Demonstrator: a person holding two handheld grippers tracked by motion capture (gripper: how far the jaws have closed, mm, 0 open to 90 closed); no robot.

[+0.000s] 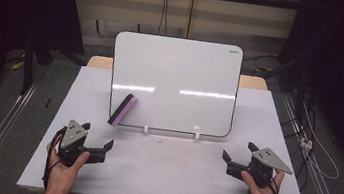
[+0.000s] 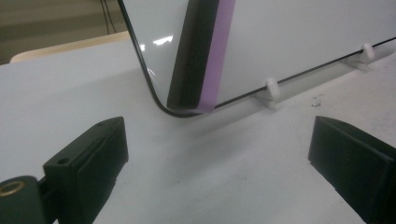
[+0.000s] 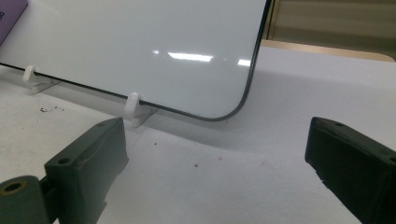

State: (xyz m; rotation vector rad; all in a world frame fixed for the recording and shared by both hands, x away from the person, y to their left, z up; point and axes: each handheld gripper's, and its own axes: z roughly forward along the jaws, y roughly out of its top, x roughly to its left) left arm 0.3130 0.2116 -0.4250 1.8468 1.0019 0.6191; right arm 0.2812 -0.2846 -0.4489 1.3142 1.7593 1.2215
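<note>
A blank whiteboard [image 1: 177, 82] leans upright on two small white clips [image 1: 146, 130] at the middle of the table. A black and purple eraser [image 1: 122, 110] clings tilted to its lower left corner, and it stands close ahead in the left gripper view [image 2: 201, 56]. My left gripper [image 1: 99, 144] rests near the table's front left, open and empty, in front of the eraser. My right gripper [image 1: 237, 157] rests at the front right, open and empty, facing the whiteboard's lower right corner [image 3: 233, 107].
The white table top [image 1: 165, 172] stretches between the two grippers, with a few dark specks [image 3: 49, 110] near the clips. Cables [image 1: 315, 146] lie on the floor to the right. A wooden edge [image 1: 252, 81] shows behind the whiteboard.
</note>
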